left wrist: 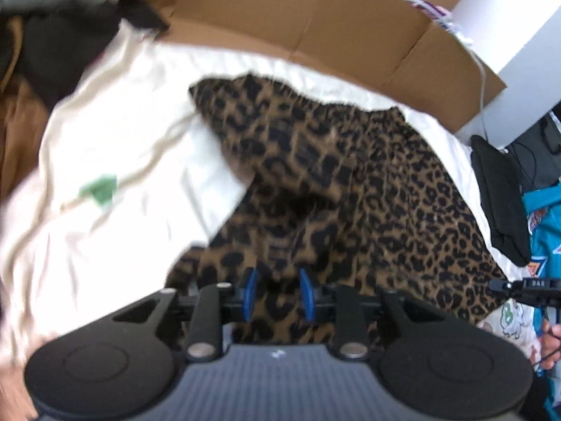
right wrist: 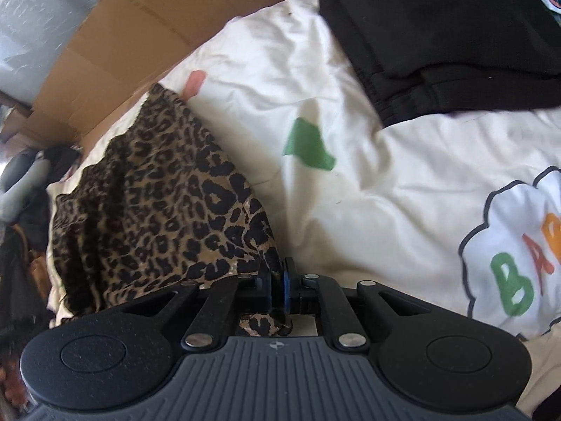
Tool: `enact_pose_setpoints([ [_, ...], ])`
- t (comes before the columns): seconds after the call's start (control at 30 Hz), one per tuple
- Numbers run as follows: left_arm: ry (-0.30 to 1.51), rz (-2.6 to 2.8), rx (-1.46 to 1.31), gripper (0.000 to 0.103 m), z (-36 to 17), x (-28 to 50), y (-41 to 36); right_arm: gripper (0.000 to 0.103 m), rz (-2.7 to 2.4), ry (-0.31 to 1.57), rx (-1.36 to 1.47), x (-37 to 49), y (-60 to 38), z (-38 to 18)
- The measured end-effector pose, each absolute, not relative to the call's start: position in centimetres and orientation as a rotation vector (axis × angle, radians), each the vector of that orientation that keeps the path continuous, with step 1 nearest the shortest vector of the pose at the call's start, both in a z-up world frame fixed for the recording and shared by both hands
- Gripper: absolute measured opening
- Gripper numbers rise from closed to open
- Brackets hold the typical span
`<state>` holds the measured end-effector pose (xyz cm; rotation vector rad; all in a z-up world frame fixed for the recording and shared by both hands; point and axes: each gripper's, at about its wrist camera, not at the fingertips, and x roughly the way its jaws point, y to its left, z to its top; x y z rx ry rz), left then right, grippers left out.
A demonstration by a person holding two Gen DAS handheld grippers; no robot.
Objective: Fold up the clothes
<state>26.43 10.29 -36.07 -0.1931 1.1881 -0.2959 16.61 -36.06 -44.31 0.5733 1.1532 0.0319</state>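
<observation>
one leopard-print garment lies on cream bedding beside cardboard

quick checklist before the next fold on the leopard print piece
1. Right gripper clamped on leopard garment: ok, fabric pinched between the pads.
2. Left gripper holding the garment: not ok, jaws apart with fabric between them.
3. Garment flat: not ok, bunched and creased.
4. Clear white bedding beside it: ok.
5. Black clothing clear of the garment: ok.
6. Left view sharp: not ok, blurred.
</observation>
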Motion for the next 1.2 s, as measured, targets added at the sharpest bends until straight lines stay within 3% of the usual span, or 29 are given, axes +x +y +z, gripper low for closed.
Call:
enact_pose_setpoints([
  [0.1,1.217,-0.279,-0.229,0.041,-36.9,25.0,10.1,0.015,0.043,1.142,0.545,16.3,-35.6,-44.2],
  [0.2,1.238,-0.251,-0.261,0.050,-37.5,23.7,9.9,0.044,0.041,1.134,0.564,15.7,-35.6,-44.5],
  [0.73,1.408,-0.149,-0.508,0.060,-43.3,17.9,9.6,0.043,0.008,1.103,0.579,13.9,-36.4,-46.6],
  [0.8,1.406,-0.139,-0.541,0.057,-43.8,17.5,9.8,0.043,0.014,1.094,0.598,13.7,-36.5,-46.9],
  [0.83,1.402,-0.131,-0.549,0.051,-43.9,17.4,9.8,0.033,0.013,1.095,0.607,13.7,-36.7,-47.0],
  [0.9,1.402,-0.144,-0.585,0.027,-43.7,17.0,9.9,0.008,0.010,1.096,0.612,13.7,-36.7,-47.0],
  [0.93,1.403,-0.152,-0.604,0.010,-43.5,16.8,9.9,0.007,0.008,1.097,0.611,13.7,-36.7,-46.9],
  [1.2,1.406,-0.214,-0.754,0.004,-42.3,15.4,9.7,0.003,-0.023,0.990,0.547,13.1,-36.8,-42.9],
])
